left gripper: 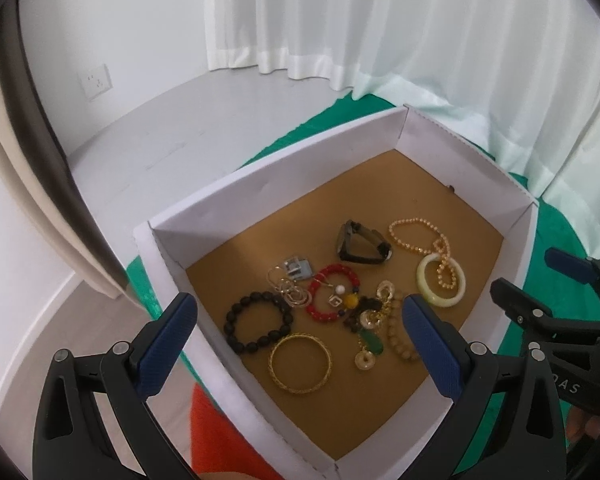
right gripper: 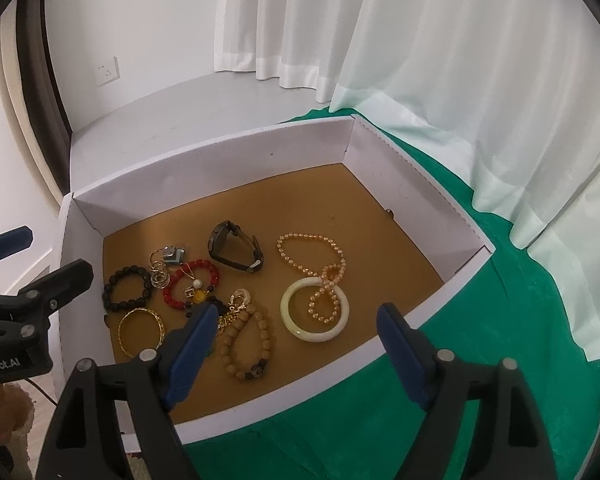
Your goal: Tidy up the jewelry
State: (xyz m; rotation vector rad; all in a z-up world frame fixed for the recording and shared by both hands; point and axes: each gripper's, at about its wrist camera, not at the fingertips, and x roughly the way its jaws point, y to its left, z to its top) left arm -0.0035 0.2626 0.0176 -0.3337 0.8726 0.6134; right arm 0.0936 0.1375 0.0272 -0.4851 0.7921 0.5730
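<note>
Right wrist view: both hand-held grippers (right gripper: 296,320) (left gripper: 298,312) spread, empty; white box (right gripper: 204,156) on green cloth (right gripper: 460,380); white curtains (right gripper: 300,20).

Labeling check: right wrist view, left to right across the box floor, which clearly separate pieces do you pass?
Black bead bracelet → red bead bracelet → watch → white bangle. Gold bangle, tan beads and the tangled pieces overlap these in order, so they are left out.
</note>
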